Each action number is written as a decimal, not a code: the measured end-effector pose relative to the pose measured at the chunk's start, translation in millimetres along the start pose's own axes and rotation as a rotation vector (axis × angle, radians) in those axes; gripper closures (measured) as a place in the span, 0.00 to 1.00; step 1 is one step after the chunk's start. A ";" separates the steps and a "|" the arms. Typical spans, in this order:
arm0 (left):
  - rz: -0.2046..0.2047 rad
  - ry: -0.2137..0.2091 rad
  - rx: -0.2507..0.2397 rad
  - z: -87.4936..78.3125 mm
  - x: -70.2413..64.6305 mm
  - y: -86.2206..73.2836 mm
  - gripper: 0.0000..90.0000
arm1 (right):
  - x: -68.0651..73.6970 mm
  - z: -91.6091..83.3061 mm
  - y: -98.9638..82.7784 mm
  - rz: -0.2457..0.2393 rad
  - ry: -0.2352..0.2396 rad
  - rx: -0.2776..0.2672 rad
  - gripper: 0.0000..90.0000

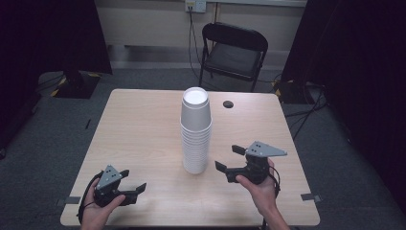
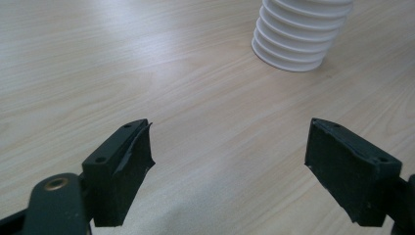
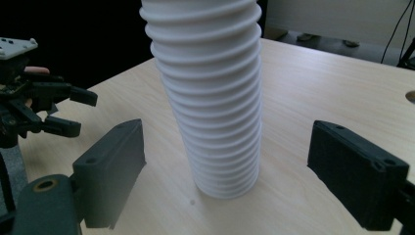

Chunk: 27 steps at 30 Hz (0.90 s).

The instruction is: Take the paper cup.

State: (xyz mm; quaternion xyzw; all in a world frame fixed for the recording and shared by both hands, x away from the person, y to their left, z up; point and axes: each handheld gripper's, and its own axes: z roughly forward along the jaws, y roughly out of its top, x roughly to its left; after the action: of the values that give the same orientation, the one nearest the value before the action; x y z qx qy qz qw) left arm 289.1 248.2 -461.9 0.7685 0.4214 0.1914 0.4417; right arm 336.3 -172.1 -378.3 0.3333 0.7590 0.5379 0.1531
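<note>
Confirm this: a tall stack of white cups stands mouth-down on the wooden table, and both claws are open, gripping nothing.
Wrong in one respect: the stack of white cups stands mouth-up; the high view shows the top cup's open rim. It stands on the table, and the left claw and right claw are open, gripping nothing.

I note the worktop (image 1: 143, 124) is pale wood-grain laminate, smooth with a faint sheen under the light. The stack of cups (image 1: 196, 132) reads as matt white foam or paper, its rims forming fine ridges (image 3: 210, 98). My left tongs (image 2: 227, 166) and right tongs (image 3: 225, 171) are matt black plastic with rubbery-looking pads (image 2: 134, 156), one pad edge ragged; a brass-coloured metal insert (image 2: 55, 184) sits at the pivot.
</note>
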 end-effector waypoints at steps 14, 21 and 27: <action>0.005 -0.012 0.005 1.1 -0.8 -0.2 0.20 | 0.7 6.4 34.4 -0.007 0.038 -0.063 0.15; 0.006 -0.012 0.007 1.8 -0.8 -0.1 0.20 | 5.0 4.4 65.3 -0.023 0.075 -0.135 0.15; 0.006 -0.011 0.008 1.8 0.4 -0.3 0.20 | 9.0 7.4 86.6 -0.036 0.098 -0.168 0.15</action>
State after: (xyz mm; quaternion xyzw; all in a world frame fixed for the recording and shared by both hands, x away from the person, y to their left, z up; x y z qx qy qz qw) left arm 290.4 247.7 -463.1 0.7727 0.4175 0.1870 0.4402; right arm 363.6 -143.5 -300.4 0.2790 0.7236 0.6126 0.1527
